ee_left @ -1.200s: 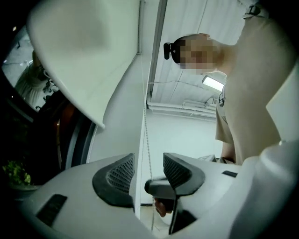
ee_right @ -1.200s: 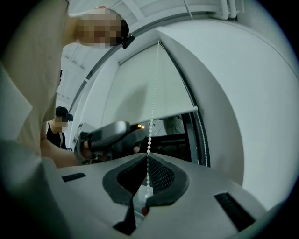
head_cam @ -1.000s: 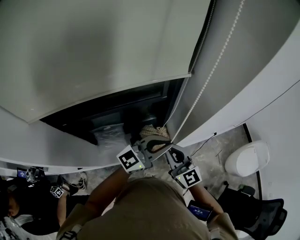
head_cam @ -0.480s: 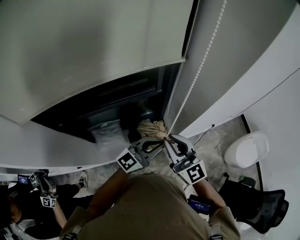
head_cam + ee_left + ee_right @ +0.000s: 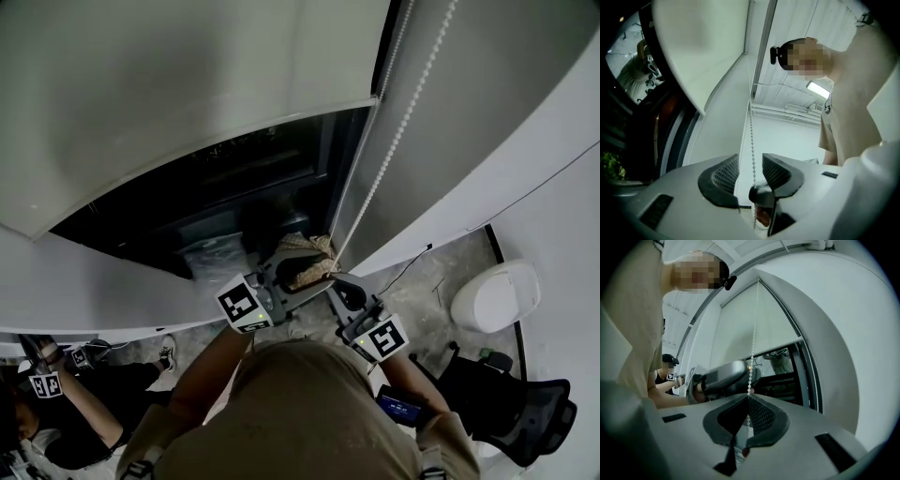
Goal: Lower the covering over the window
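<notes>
Now the left claw [image 5: 750, 161] differs most from a second ago. Its jaws were clamped then and have just been opening, and they stand wide. The bead chain [image 5: 752, 136] runs up between them without touching either pad. The right claw [image 5: 749, 397] was parted half a second ago and has just been closing. Its jaws are pinched on the same chain, which rises straight from its tips. In the head view the left claw's marker cube [image 5: 239, 305] sits further left than before.

The chain is a string of small round white beads. Both claws have smooth grey shells and black wedge-shaped pads with a fine ribbed grid. Above and left of the claws hangs the roller blind [image 5: 187, 84], a matte pale sheet with a straight hem. Below the hem is the dark window glass [image 5: 234, 187].
</notes>
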Tool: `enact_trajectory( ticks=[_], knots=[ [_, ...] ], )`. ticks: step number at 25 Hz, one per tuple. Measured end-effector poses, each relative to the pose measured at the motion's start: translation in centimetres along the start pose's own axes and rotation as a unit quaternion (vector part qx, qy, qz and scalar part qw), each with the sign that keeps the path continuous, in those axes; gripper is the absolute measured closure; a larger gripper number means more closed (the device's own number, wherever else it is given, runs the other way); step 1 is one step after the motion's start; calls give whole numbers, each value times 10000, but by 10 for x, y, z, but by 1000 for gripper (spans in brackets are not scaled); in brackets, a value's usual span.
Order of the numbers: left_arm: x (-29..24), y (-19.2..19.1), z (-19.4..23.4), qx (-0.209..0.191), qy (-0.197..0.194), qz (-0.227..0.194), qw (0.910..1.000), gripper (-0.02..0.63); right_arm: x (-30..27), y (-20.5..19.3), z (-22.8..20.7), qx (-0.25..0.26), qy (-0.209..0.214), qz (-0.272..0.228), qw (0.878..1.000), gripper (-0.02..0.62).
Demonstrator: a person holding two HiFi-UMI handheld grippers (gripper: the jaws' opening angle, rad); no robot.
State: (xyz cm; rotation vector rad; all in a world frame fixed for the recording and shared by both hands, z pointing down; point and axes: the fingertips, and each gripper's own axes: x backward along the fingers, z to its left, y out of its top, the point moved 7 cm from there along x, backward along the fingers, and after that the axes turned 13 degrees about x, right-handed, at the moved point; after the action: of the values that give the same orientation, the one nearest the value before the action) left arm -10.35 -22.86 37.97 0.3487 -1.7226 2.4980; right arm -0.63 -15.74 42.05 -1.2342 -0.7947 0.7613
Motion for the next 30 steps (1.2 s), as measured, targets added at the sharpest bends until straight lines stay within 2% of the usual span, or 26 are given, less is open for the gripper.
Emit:
enact_trajectory(
  ticks=[2, 3, 5, 7, 10, 13, 15, 18, 20, 22, 25, 27, 30],
  knots=[
    [-14, 4, -5, -58, 49, 116, 9999, 575, 0, 3, 0, 61, 67, 30, 10000, 584],
    [-17, 3, -5, -66, 88, 135, 9998, 582, 1, 4, -3, 90, 63, -20, 9999, 583],
    [-12, -1, 2, -190, 180, 0, 9997, 587, 6, 7, -11, 158, -30, -262, 9995, 582],
    [-2, -7, 10, -358, 295, -40, 9989, 589, 16, 14, -21, 131, -197, -593, 9980, 528],
    [-3, -31, 5, -397, 380, 440, 9975, 589, 18, 37, -24, 177, -224, -929, 9953, 517],
    [-4, -60, -3, -277, 343, 681, 9967, 589, 3, 48, -16, 455, -194, -775, 9958, 518],
    [-1, -66, -4, -126, 368, 620, 9973, 589, -4, 46, -15, 490, -402, -572, 9964, 568],
    [12, -56, -3, 221, 208, 364, 9989, 588, -3, 41, -19, 259, -541, -562, 9966, 584],
    [24, -41, 2, 364, 44, 29, 9993, 462, -2, 25, -19, 153, -450, -456, 9978, 586],
    [21, -17, 3, 156, 0, -131, 9998, 462, -2, 2, -11, 50, -235, -133, 9996, 586],
    [-6, 12, -6, -218, 35, 103, 9997, 462, -2, -9, 0, -55, -80, 38, 9999, 586],
    [-17, 16, -7, -327, 158, 218, 9991, 578, -2, -7, 2, 52, -44, 35, 10000, 584],
    [-11, 9, -1, -432, 309, 125, 9985, 582, 1, -9, 1, 127, 53, -50, 9999, 583]
  ],
)
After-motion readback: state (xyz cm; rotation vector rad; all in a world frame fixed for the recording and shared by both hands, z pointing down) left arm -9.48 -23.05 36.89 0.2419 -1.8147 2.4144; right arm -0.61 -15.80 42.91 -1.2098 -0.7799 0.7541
